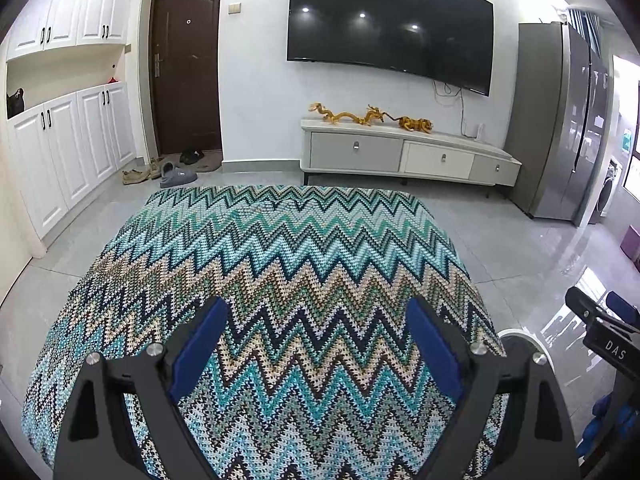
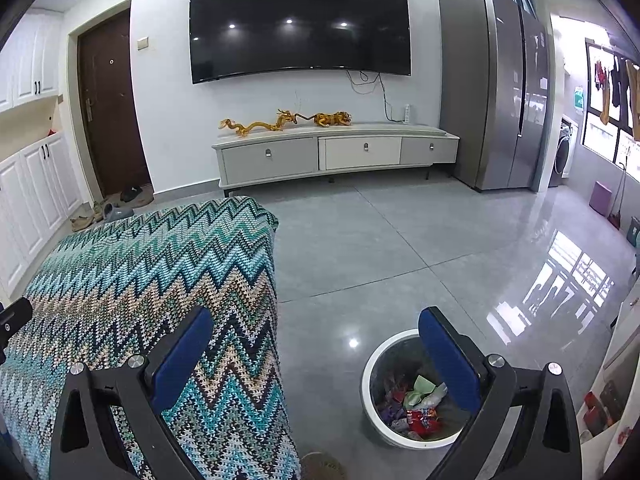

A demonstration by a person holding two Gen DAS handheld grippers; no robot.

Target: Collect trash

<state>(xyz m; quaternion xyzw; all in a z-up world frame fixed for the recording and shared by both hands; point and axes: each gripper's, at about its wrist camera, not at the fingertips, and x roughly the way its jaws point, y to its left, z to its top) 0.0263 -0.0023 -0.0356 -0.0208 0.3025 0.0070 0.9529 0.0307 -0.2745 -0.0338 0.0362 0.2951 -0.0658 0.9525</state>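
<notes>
Hovering, both claws empty, jaws spread wide. Left gripper [image 1: 316, 344] over the zigzag cloth [image 1: 280, 264]; no litter shows on it. Right gripper [image 2: 316, 352] straddles the cloth's edge, bin [image 2: 374, 364] low and right of it on the floor [image 2: 400, 248], wrappers [image 2: 420, 408] already inside. Right hand is nearer the bin. Task looks close to finished.
</notes>
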